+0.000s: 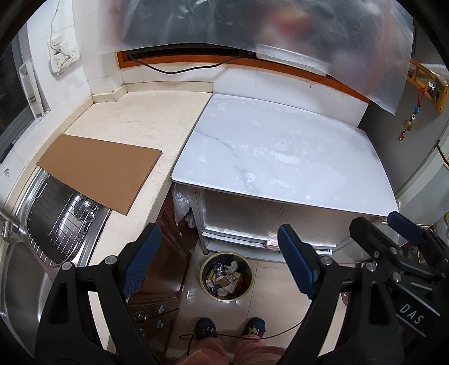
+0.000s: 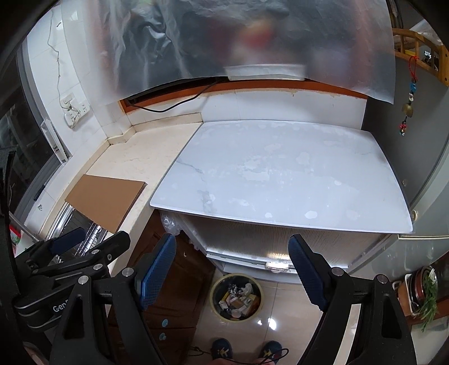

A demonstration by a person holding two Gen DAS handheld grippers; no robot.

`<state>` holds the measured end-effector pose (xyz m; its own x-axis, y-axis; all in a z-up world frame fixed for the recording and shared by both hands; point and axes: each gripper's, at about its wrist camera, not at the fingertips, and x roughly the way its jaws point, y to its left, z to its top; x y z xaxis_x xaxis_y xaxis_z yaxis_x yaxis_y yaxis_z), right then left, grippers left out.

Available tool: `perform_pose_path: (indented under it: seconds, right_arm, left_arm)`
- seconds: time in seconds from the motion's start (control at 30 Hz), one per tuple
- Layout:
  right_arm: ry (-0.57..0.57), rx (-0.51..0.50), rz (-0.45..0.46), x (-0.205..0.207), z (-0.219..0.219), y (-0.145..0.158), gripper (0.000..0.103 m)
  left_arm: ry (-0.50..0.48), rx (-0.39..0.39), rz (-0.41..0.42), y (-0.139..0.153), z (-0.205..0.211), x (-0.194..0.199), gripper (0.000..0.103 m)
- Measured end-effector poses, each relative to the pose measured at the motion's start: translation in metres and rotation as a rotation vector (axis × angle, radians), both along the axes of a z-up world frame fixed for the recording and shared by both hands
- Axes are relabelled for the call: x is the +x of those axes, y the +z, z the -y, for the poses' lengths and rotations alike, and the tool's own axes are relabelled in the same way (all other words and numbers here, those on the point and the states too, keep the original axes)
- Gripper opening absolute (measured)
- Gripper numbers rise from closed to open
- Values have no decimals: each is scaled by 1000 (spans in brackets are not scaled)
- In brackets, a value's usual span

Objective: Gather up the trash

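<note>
The table top (image 1: 280, 157) looks like glossy white marble with worn dull patches. A matt brown cardboard sheet (image 1: 98, 174) overlaps the shiny steel sink (image 1: 22, 266); the floor tiles (image 2: 280, 323) gleam.

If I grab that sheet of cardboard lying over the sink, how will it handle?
The cardboard sheet looks flat and thin, so probably light and fairly stiff. It overhangs the sink, so an edge pinch seems possible. Being wide, it may sag or swing from one corner.

Your two wrist views show an evenly bright kitchen, bent hard at the dark fisheye corners. Glare spots gleam on the floor tiles (image 2: 269, 321) and steel sink (image 1: 19, 278), while the hanging plastic sheet (image 1: 252, 25) blurs everything behind it.
</note>
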<state>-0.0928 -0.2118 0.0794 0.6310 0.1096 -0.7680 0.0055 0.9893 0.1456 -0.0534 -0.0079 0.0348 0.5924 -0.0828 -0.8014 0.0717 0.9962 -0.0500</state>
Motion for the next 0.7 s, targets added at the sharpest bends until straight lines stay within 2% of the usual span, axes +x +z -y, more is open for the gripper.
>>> perform_pose_path:
  seconds: [0.7]
  right_arm:
    - [3, -2, 3, 0, 1, 1, 84]
  left_arm:
    - [2, 8, 1, 1, 2, -1, 83]
